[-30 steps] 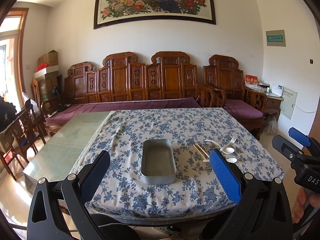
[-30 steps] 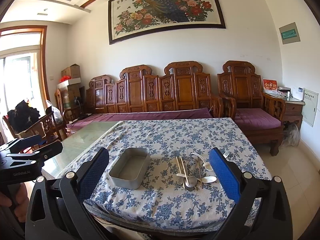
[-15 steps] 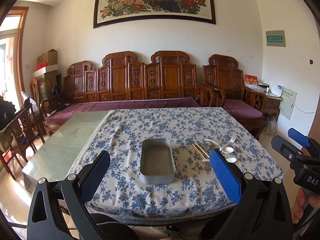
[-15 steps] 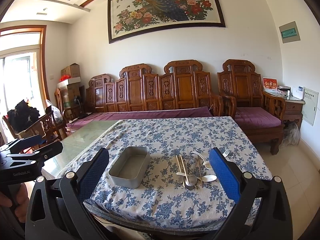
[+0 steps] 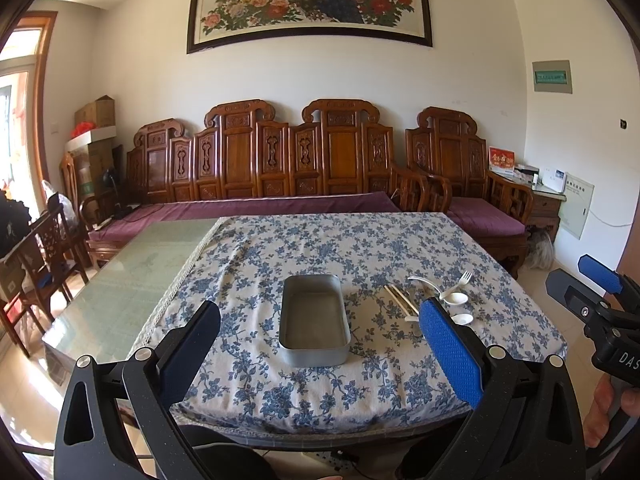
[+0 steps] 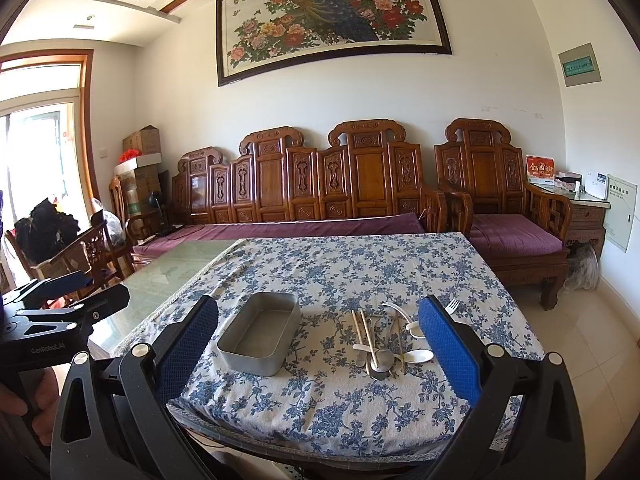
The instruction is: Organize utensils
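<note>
Both grippers, left gripper and right gripper, hover level with jaws spread wide and nothing held; metal tray at twelve o'clock, utensils at one.

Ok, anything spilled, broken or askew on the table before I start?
Nothing spilled or damaged. The utensils lie in a loose crossed heap right of the empty metal tray, a white fork slightly apart. The tablecloth leaves the table's left glass strip bare.

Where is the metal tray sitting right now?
The metal tray sits empty on the floral tablecloth near the table's front edge, centred in the left wrist view. In the right wrist view it lies left of the utensil pile, apart from it.
</note>
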The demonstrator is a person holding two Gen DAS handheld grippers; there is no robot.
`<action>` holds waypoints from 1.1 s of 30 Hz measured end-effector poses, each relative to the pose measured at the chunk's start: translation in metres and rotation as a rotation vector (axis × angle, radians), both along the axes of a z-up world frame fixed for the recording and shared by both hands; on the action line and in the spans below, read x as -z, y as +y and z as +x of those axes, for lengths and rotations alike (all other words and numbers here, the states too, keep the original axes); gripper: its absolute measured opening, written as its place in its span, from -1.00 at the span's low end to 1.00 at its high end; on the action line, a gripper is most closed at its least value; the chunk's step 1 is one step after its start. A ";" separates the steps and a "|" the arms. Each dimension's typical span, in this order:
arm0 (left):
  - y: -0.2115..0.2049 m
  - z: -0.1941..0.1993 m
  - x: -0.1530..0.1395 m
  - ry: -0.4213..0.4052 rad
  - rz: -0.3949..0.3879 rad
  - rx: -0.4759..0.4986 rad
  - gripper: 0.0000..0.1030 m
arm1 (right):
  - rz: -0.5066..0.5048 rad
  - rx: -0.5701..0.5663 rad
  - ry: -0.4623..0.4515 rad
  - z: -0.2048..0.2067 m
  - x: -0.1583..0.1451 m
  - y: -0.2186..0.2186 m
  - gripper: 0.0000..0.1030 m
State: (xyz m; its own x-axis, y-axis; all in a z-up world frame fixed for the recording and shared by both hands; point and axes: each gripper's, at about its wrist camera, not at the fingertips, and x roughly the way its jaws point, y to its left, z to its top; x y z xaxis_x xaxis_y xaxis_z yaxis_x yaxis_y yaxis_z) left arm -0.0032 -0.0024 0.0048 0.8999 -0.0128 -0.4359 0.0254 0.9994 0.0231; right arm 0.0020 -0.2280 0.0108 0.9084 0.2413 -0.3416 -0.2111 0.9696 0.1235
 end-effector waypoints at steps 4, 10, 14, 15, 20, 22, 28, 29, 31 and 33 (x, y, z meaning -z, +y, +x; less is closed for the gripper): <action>0.000 0.001 0.004 0.002 -0.001 -0.002 0.87 | -0.002 -0.001 0.000 0.000 0.000 0.000 0.95; 0.000 0.001 0.004 0.003 -0.001 0.000 0.87 | -0.002 0.000 0.001 0.000 0.000 0.000 0.95; 0.000 0.002 0.006 0.003 -0.001 0.002 0.87 | -0.002 -0.001 0.000 0.000 -0.001 0.001 0.95; 0.000 0.002 0.006 0.003 -0.001 0.002 0.87 | -0.002 -0.001 0.000 0.000 0.000 0.000 0.95; 0.000 0.002 0.006 0.004 -0.001 0.000 0.87 | 0.000 -0.001 0.001 0.001 0.002 -0.001 0.95; -0.001 0.002 0.007 0.006 -0.001 0.001 0.87 | 0.000 0.000 0.003 0.001 0.002 -0.001 0.95; -0.002 0.005 0.013 0.022 -0.001 0.005 0.87 | 0.012 -0.006 0.016 0.006 0.011 -0.003 0.95; -0.002 0.006 0.014 0.026 -0.001 0.007 0.87 | 0.013 -0.006 0.021 0.007 0.012 -0.003 0.95; -0.003 0.010 0.019 0.038 0.002 0.010 0.87 | 0.013 -0.003 0.029 0.010 0.016 -0.005 0.95; -0.004 0.016 0.022 0.054 0.003 0.018 0.87 | 0.012 -0.005 0.038 0.015 0.021 -0.008 0.95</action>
State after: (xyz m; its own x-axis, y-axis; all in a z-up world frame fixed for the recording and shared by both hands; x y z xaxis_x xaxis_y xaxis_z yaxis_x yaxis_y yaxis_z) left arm 0.0124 -0.0060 -0.0173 0.8747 -0.0275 -0.4839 0.0447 0.9987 0.0239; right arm 0.0166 -0.2358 -0.0106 0.8935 0.2502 -0.3728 -0.2109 0.9669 0.1435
